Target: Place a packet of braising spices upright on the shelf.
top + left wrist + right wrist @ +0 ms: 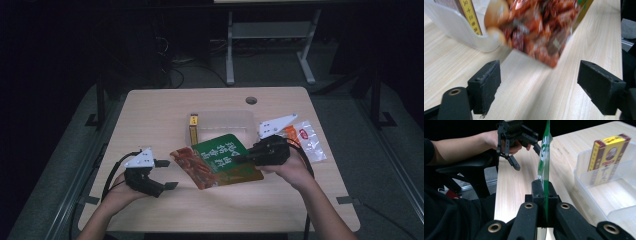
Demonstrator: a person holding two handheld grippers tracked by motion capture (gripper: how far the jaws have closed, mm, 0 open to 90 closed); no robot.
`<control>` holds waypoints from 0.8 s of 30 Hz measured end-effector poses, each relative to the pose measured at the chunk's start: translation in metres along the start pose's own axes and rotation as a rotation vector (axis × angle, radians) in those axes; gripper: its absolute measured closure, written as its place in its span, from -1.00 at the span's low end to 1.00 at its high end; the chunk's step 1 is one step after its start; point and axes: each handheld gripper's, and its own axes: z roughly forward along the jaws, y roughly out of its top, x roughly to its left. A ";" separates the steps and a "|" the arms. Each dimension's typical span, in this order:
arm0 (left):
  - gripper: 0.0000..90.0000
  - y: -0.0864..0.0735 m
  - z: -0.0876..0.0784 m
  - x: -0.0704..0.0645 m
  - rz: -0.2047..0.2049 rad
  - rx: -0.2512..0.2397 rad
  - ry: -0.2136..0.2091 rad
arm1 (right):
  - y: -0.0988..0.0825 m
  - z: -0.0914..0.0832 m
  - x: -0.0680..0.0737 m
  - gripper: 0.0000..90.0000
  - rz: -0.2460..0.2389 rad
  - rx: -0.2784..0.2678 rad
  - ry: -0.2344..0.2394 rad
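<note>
Jaws of the right gripper (544,192) hide the edge-on snack pouch's (545,157) lower edge.

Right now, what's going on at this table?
A person works with two hand-held grippers. The right gripper is shut on the edge of a green and red snack pouch, holding it just in front of a clear plastic tub where a yellow box stands upright. The left gripper is beside the pouch with its jaws wide open and nothing between them. A small clear packet lies on the table to the right.
</note>
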 end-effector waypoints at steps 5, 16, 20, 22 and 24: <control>-0.68 -0.003 0.003 0.004 -0.024 0.001 0.012 | 0.001 -0.011 0.002 1.00 0.001 -0.020 -0.025; -0.70 -0.007 0.010 0.005 0.007 0.036 0.022 | 0.006 -0.041 0.007 1.00 0.008 -0.060 -0.082; -0.70 -0.007 0.010 0.006 0.010 0.036 0.021 | 0.007 -0.051 0.009 1.00 0.019 -0.063 -0.124; -0.70 -0.007 0.011 0.006 0.013 0.039 0.021 | 0.007 -0.053 0.009 1.00 0.019 -0.064 -0.131; -0.70 -0.008 0.011 0.007 0.018 0.043 0.019 | 0.009 -0.056 0.009 1.00 0.027 -0.069 -0.151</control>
